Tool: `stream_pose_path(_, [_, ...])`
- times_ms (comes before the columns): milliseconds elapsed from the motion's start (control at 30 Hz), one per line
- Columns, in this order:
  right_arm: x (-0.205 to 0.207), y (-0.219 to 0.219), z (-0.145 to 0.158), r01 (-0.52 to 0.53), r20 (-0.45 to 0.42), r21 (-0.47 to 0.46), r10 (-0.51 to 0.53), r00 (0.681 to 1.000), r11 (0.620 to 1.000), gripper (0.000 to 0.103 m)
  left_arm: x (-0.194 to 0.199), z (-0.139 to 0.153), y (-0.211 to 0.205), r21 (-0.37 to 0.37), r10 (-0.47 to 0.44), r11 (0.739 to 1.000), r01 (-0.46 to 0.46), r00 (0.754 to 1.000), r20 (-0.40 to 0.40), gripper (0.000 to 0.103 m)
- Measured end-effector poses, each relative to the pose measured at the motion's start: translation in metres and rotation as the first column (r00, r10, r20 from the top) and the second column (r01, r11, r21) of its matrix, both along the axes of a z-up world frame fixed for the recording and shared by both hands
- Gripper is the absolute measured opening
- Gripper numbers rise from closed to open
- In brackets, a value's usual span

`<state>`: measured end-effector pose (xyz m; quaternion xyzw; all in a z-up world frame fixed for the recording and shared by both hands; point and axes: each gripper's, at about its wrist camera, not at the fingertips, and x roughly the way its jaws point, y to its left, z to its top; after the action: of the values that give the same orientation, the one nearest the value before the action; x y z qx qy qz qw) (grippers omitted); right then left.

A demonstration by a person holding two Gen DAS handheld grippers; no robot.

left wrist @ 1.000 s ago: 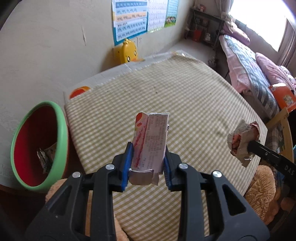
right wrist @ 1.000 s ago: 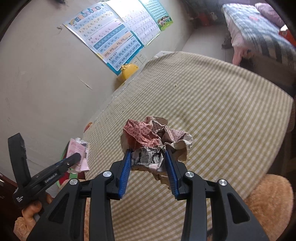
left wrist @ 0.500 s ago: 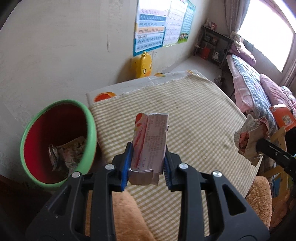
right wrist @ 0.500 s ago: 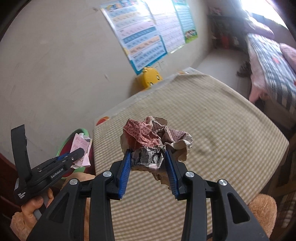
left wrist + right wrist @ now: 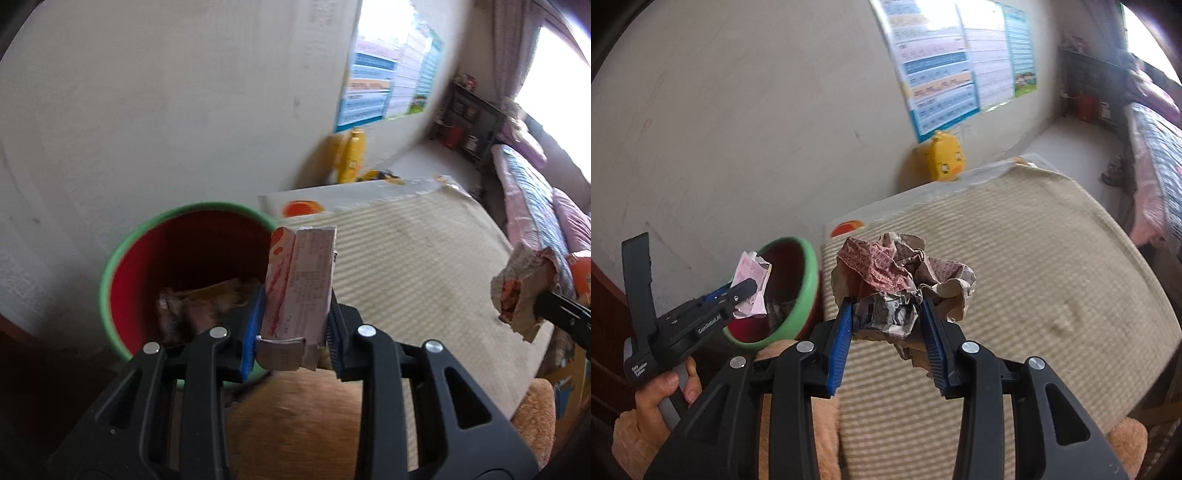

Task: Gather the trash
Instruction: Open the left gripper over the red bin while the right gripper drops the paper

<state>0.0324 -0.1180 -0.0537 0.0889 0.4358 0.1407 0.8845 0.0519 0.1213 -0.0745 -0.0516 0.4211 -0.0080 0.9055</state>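
Observation:
My left gripper [image 5: 293, 328] is shut on a flattened pink-and-white carton [image 5: 299, 284] and holds it at the near right rim of a red bin with a green rim [image 5: 125, 251]. The bin holds crumpled wrappers [image 5: 199, 302]. My right gripper [image 5: 888, 332] is shut on a crumpled paper ball [image 5: 901, 273] above the checked tablecloth [image 5: 1034, 266]. In the right wrist view the left gripper [image 5: 746, 291] holds the carton [image 5: 751, 273] over the bin [image 5: 805, 291]. The paper ball also shows at the right of the left wrist view [image 5: 524, 291].
A yellow duck-shaped object [image 5: 942, 158] stands against the wall behind the table. Posters [image 5: 956, 62] hang on the wall. A bed [image 5: 535, 199] lies at the far right. A shelf [image 5: 469, 122] stands in the far corner.
Both grippers have swung left toward the bin with their loads. The bin now sits closer and more central in both views, with the carton at its rim.

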Motion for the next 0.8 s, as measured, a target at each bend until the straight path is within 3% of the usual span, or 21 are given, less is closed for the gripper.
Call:
stream_pose_path(267, [0.052,0.086,-0.010,-0.171,-0.018,0.113,0.174,0.985,0.979,0.036,0.017,-0.019,0.069,0.040,0.151,0.988,-0.149,0.988,-0.042,0.035])
stream_pose_path(367, [0.073,0.118,-0.012,-0.236,-0.019,0.168,0.242,0.970,0.957,0.038,0.021,-0.025,0.089,0.028,0.193,0.981,-0.191,0.979,-0.061,0.069])
stream_pose_path(400, [0.078,0.125,-0.013,-0.252,-0.020,0.189,0.260,0.965,0.949,0.049,0.021,-0.025,0.095,0.025,0.214,0.977,-0.213,0.975,-0.056,0.087])
stream_pose_path(433, [0.083,0.130,-0.013,-0.257,-0.017,0.197,0.265,0.964,0.946,0.056,0.018,-0.024,0.099,0.021,0.239,0.971,-0.239,0.970,-0.043,0.093])
stream_pose_path(567, [0.084,0.128,-0.007,-0.238,-0.001,0.200,0.243,0.970,0.951,0.060,0.012,-0.019,0.103,0.007,0.279,0.960,-0.279,0.960,-0.012,0.097])
stream_pose_path(667, [0.072,0.105,0.001,-0.192,0.037,0.165,0.188,0.981,0.968,0.067,0.005,-0.010,0.090,0.004,0.233,0.972,-0.233,0.972,0.030,0.097])
stream_pose_path(733, [0.059,0.080,0.010,-0.133,0.084,0.103,0.124,0.989,0.986,0.079,0.002,-0.001,0.074,0.021,0.197,0.980,-0.200,0.977,0.076,0.097])
stream_pose_path(800, [0.047,0.058,0.016,-0.080,0.119,0.068,0.071,0.990,0.994,0.084,-0.001,0.008,0.049,0.017,0.137,0.990,-0.141,0.982,0.128,0.097])
